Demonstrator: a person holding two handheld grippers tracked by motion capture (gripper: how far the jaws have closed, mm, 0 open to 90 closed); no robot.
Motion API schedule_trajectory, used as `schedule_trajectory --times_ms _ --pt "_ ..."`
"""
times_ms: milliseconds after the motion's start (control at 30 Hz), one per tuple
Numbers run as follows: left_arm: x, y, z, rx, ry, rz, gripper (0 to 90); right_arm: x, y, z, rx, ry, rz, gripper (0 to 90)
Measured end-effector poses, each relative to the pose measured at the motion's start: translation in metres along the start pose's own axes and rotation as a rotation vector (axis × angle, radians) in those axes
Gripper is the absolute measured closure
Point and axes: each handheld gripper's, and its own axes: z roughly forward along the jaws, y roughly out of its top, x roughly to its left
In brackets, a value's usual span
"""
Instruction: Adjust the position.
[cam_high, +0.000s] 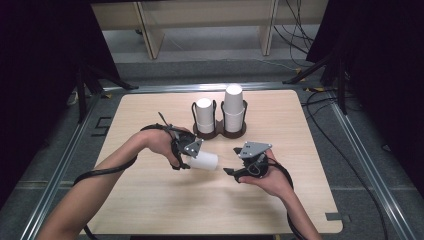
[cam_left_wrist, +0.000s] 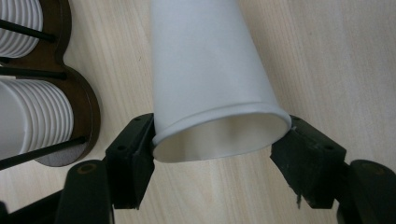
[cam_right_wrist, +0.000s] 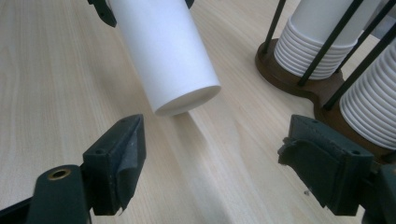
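Above the table, left hand-held gripper pinching a paper cup at its rim; right hand-held gripper spread — empty

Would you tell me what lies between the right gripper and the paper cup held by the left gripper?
Only bare table: in the right gripper view, nothing sits between the open right gripper and the paper cup.

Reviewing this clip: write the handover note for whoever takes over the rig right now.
Left gripper: shut on the rim end of a single paper cup, held sideways above the table, base pointing at the right gripper.
Right gripper: open, empty, facing the cup's base, not touching.
Cup holder: two stacks, right one taller.
Done: one cup in hand.
Left: probably pass the cup across or place it.
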Motion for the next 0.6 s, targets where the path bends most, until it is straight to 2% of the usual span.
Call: schedule_trajectory --times_ms 100,133,200,300,333,367,400,433,467,500,533,567,600 --pt "-0.002 0.0 0.002 -0.022 -0.003 -0.025 31.3 -0.001 0.002 0.003 -0.009 0.001 -0.042 21.2" --pt "-0.002 0.0 0.002 -0.019 -0.005 -0.022 31.3 -0.001 0.003 0.003 -0.007 0.0 -0.05 21.2" --pt "-0.002 0.001 0.002 -0.018 -0.008 -0.019 31.3 0.002 0.004 0.005 0.002 0.012 -0.027 21.4" --pt "-0.002 0.001 0.002 -0.013 -0.007 -0.017 31.3 0.003 0.007 0.009 0.003 0.017 -0.045 21.8" --pt "-0.001 0.002 0.001 0.006 -0.008 0.006 31.3 0.003 0.008 0.01 0.0 0.008 -0.06 22.0" --pt "-0.001 0.002 0.001 0.009 -0.009 0.01 31.3 0.004 0.01 0.012 0.006 0.018 -0.054 22.2" --pt "-0.002 0.002 0.001 -0.002 -0.01 -0.003 31.3 0.003 0.012 0.014 0.004 0.013 -0.088 22.4" --pt "-0.003 0.002 0.002 -0.01 -0.011 -0.013 31.3 0.005 0.012 0.014 0.01 0.017 -0.078 22.7" --pt "-0.001 0.003 0.0 0.012 -0.011 0.014 31.3 0.006 0.014 0.017 0.015 0.024 -0.073 23.0" --pt "-0.001 0.003 0.0 0.012 -0.012 0.013 31.3 0.006 0.016 0.018 0.017 0.023 -0.091 23.3" --pt "-0.003 0.003 0.001 -0.008 -0.014 -0.01 31.3 0.007 0.018 0.021 0.017 0.026 -0.1 23.5" --pt "-0.002 0.003 0.001 -0.007 -0.015 -0.008 31.3 0.007 0.019 0.023 0.015 0.026 -0.117 24.0" --pt "-0.002 0.003 0.001 -0.006 -0.017 -0.008 31.3 0.009 0.02 0.024 0.023 0.036 -0.103 24.5"
